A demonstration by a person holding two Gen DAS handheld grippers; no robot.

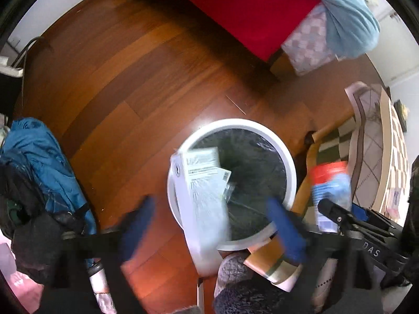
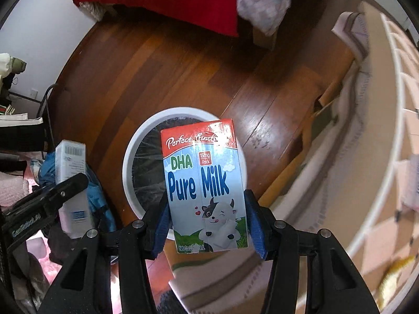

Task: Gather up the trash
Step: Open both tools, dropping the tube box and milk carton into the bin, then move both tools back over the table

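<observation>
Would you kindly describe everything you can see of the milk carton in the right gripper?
The milk carton is a printed rectangular box, apparently of coated card: a red band on top, a pale blue face reading "DHA Pure Milk", a cartoon cow and green grass below. It looks intact, standing lengthwise between the blue pads of the right gripper, which flank its lower half with a slight gap visible on the right. It hangs above the white-rimmed bin, which has a dark liner.

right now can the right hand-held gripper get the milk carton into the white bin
Probably yes. The right hand-held gripper has the milk carton between its fingers right above the white bin, whose open mouth looks clear on that side; the white box only leans at the far rim.
</observation>
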